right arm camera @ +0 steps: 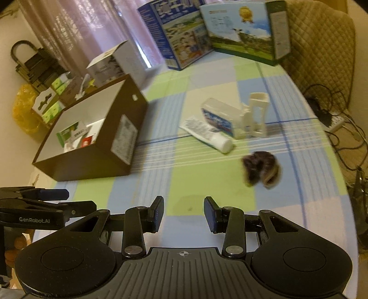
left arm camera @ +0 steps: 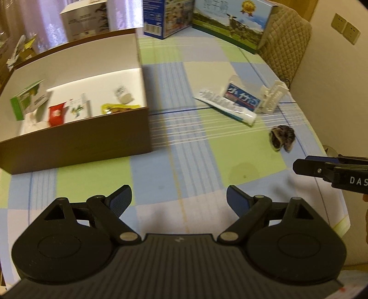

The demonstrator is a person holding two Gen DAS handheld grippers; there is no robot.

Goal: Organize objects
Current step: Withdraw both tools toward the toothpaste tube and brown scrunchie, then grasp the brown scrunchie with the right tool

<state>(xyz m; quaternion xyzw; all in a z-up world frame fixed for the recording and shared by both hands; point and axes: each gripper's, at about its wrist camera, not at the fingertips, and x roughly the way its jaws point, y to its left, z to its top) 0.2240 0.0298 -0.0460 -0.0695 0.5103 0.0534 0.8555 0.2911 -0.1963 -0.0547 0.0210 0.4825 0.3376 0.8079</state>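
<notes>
A brown box [left arm camera: 76,138] [right arm camera: 92,165] with a white inside stands on the left of the checked tablecloth and holds several small packets. To its right lie a toothpaste tube [left arm camera: 227,108] [right arm camera: 207,134], a blue-labelled white pack [left arm camera: 241,96] [right arm camera: 218,117], a white plastic holder [left arm camera: 273,96] [right arm camera: 257,115] and a dark fuzzy scrunchie [left arm camera: 283,136] [right arm camera: 261,170]. My left gripper [left arm camera: 179,200] hovers open and empty over the near tablecloth. My right gripper [right arm camera: 184,214] is open and empty too, short of the scrunchie; its arm [left arm camera: 326,170] shows in the left wrist view.
Printed cartons [left arm camera: 227,20] [right arm camera: 243,30] and a grey box [left arm camera: 85,20] stand along the table's far edge, beside a quilted chair back [right arm camera: 319,46]. Cables and a power strip [right arm camera: 333,122] lie on the floor at the right. Shelving with clutter [right arm camera: 46,92] stands at the left.
</notes>
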